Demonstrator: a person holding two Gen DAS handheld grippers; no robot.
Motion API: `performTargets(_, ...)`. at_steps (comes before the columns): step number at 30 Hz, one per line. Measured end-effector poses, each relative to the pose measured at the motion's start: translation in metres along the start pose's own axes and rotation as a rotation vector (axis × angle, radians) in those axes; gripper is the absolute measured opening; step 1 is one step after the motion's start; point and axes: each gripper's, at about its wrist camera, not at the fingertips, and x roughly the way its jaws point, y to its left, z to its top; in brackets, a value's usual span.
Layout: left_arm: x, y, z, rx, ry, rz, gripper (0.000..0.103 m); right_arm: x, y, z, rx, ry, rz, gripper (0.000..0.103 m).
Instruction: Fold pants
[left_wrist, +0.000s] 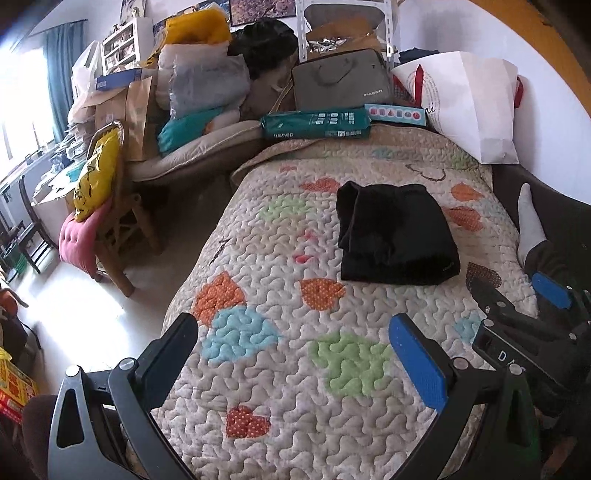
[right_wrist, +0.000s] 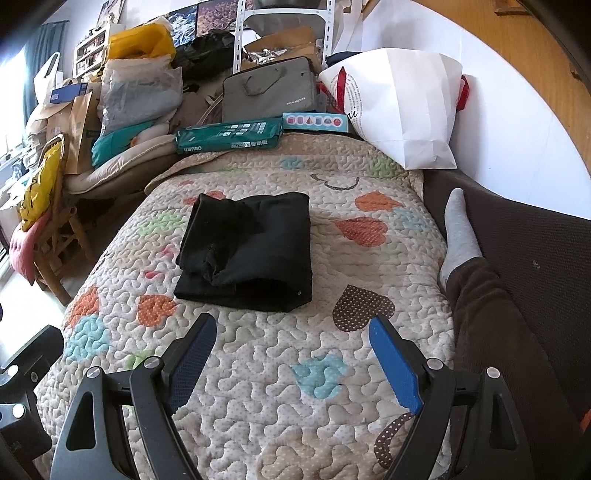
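Note:
The black pants (left_wrist: 397, 236) lie folded into a compact rectangle on the quilted bedspread (left_wrist: 295, 369), also seen as the black pants (right_wrist: 251, 254) in the right wrist view. My left gripper (left_wrist: 295, 332) hovers open over the quilt, nearer than the pants and to their left, with nothing between its fingers. My right gripper (right_wrist: 293, 332) stands open just short of the pants' near edge, empty as well. The right gripper (left_wrist: 517, 299) also shows at the right edge of the left wrist view.
A person's leg in a grey sock (right_wrist: 458, 236) and brown trousers lies along the bed's right side. A white paper bag (right_wrist: 402, 107), a green package (right_wrist: 229, 136) and a grey laptop bag (right_wrist: 269, 92) crowd the bed's far end. A wooden chair (left_wrist: 110, 221) stands left.

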Motion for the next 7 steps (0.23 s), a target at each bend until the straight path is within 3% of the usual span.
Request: performTargets(7,0.0085,0.0039,-0.0019,-0.026,0.044,-0.021,0.103,0.0094,-0.0026,-0.0037,0.026,0.053,0.017,0.089)
